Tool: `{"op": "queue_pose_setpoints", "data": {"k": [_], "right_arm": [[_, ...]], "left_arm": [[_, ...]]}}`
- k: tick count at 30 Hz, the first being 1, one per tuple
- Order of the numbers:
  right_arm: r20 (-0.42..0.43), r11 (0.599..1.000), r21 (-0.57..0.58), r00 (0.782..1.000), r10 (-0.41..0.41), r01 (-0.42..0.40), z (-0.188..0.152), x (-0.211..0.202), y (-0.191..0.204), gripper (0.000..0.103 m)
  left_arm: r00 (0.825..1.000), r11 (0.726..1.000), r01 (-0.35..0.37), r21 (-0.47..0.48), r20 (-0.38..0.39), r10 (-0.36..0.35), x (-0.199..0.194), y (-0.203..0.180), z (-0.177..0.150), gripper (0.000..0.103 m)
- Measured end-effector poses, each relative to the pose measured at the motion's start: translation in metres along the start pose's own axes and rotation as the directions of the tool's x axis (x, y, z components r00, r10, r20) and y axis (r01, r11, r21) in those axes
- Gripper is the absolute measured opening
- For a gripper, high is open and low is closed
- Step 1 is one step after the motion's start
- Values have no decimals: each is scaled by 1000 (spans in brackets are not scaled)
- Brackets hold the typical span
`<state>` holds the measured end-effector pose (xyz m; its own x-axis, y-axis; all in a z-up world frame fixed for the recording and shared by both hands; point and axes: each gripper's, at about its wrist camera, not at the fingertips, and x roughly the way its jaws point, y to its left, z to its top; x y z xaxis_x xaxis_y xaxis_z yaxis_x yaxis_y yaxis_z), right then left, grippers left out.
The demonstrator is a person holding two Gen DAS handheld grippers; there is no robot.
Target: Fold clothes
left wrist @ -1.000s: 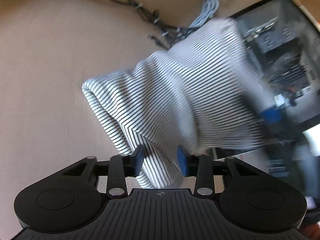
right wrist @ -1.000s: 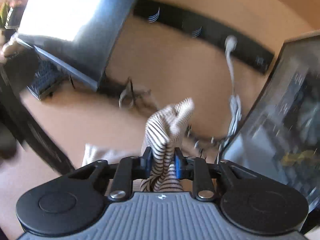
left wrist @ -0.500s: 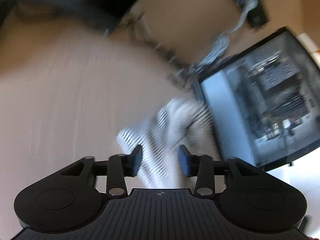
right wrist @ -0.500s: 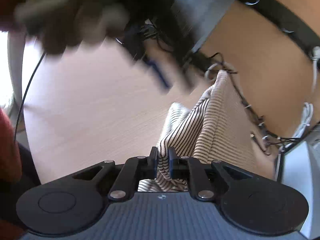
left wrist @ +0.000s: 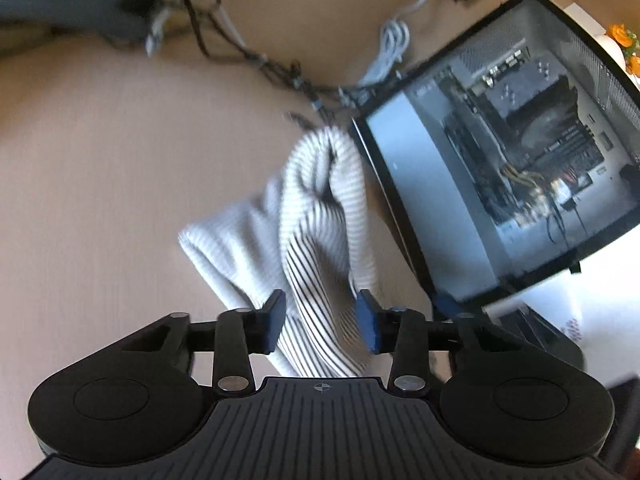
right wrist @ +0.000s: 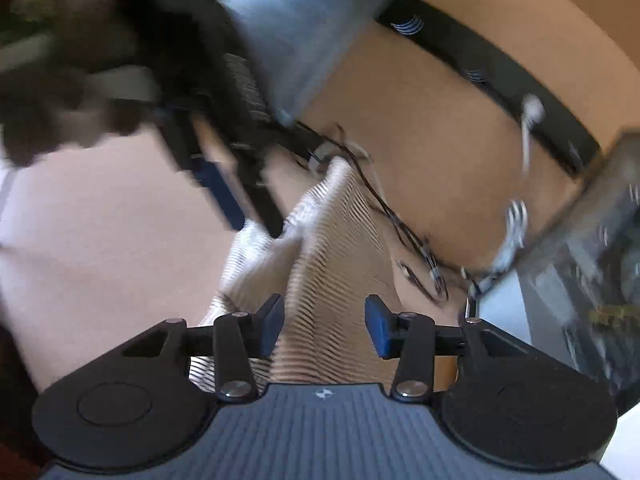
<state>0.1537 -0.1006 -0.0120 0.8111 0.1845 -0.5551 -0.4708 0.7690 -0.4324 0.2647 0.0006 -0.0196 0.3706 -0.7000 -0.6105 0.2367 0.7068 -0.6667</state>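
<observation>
- Left gripper: jaws spread wide, blue pads clear on both sides, nothing clamped. The striped cloth lies between and beyond the fingers; whether the fabric brushes a pad cannot be told.
- Right gripper: jaws likewise apart, with a clear gap on each side of the cloth that runs up the middle. Not gripping.
- Cloth: white with thin dark stripes, bunched in a crumpled heap on the desk. In the left view it rises in a rounded hump, with a deep fold at the top and a flatter pale flap spreading to the left. Stripes read sharp close to the gripper and blur farther out.
- The heap's far end sits just beside the computer case, near its lower front edge; whether they touch cannot be told.
- Case: glass side panel, with boards and wiring showing inside.
- Cables: a dark tangle and a white coiled lead run along the desk behind the cloth, toward the case.
- Right view: the left gripper shows as a dark, blurred shape with a blue pad, above and to the left of the cloth, close to its upper edge.
- A black strip runs along the far edge of the desk in the right view.
</observation>
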Motion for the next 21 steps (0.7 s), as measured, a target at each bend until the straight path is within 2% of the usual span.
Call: {"op": "queue_pose_setpoints", "data": {"k": [3, 5, 6, 7, 8, 10, 11, 13, 15, 16, 18, 21], "right_arm": [[-45, 993, 98, 997, 67, -63, 1, 21, -7, 45], [-68, 997, 58, 996, 53, -49, -9, 25, -7, 44], [-80, 999, 27, 996, 28, -26, -12, 26, -8, 27], [-84, 999, 37, 996, 18, -15, -13, 23, -16, 18], [-82, 997, 74, 996, 19, -13, -12, 18, -26, 13], [-57, 986, 165, 998, 26, -16, -4, 7, -49, 11], [-28, 972, 232, 998, 52, -44, 4, -1, -63, 11], [39, 928, 337, 988, 153, -157, 19, -16, -76, 8], [84, 891, 363, 962, 261, -274, 32, -21, -72, 8], [79, 879, 359, 949, 306, -314, 33, -16, -66, 8], [51, 864, 351, 929, 368, -361, 30, -2, -52, 8], [20, 844, 391, 920, 392, -368, 20, 12, -44, 8]], "left_arm": [[998, 998, 51, -24, -43, -52, 11, 0, -9, 22], [996, 998, 56, -27, -61, -58, 19, -1, -13, 19], [996, 998, 53, -27, -70, -55, 22, 0, -15, 15], [995, 998, 50, -27, -79, -52, 25, 0, -18, 11], [995, 999, 47, -27, -88, -49, 28, 0, -20, 9], [995, 998, 48, -31, -90, -51, 33, 0, -22, 8], [995, 998, 48, -33, -91, -51, 35, 0, -23, 8], [994, 999, 38, -37, -99, -41, 42, 1, -25, 8], [993, 999, 35, -41, -107, -39, 44, 3, -28, 9], [993, 998, 39, -49, -108, -45, 44, 6, -29, 9], [993, 997, 49, -66, -108, -55, 43, 12, -32, 9], [992, 995, 58, -75, -104, -66, 39, 18, -36, 8]]}}
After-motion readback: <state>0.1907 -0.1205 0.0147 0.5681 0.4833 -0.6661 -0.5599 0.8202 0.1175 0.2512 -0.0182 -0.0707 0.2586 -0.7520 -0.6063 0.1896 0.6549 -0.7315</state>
